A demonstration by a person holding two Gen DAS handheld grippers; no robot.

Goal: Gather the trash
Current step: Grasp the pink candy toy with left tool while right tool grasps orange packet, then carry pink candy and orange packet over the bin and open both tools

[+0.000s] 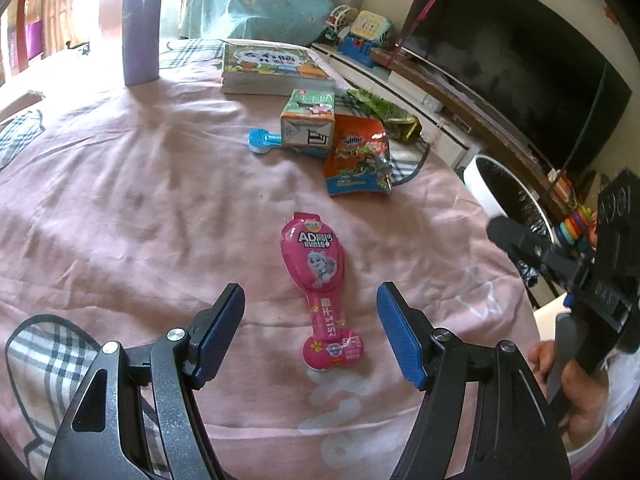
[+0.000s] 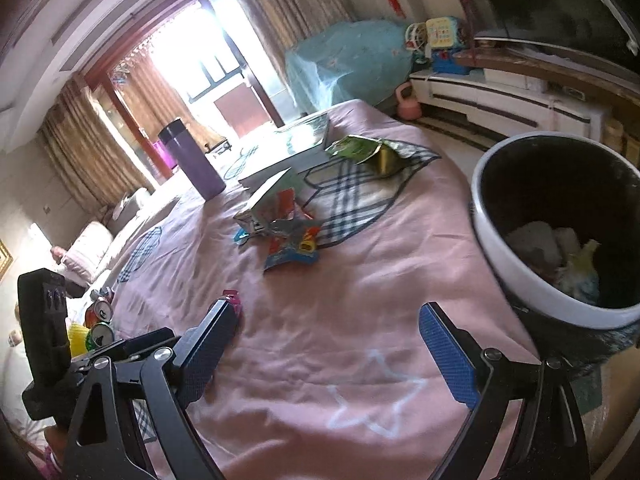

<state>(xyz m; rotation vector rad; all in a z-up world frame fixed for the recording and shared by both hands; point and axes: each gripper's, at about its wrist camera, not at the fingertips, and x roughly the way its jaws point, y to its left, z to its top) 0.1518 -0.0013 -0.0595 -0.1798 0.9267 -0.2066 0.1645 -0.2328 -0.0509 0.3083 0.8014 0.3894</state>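
Left wrist view: the left gripper point(image 1: 310, 316) hangs with its jaws wide, nothing held, the pink packet point(image 1: 320, 284) lying on the pink cloth point(image 1: 120, 200) between them.

Right wrist view: the right gripper point(image 2: 326, 354) gapes empty beside the bin point(image 2: 520, 280), which holds what looks like crumpled wrappers point(image 2: 560, 256).

The left gripper point(image 1: 310, 316) points steeply down, its jaws standing apart with nothing pressed between the blue pads point(image 1: 224, 320). In its view the right hand point(image 1: 576, 396) shows at 4 o'clock, wrapped round its tool's handle. The right gripper point(image 2: 332, 344) points down less steeply, jaws wide apart and empty. In its view the left tool's black body sits at 8 o'clock.
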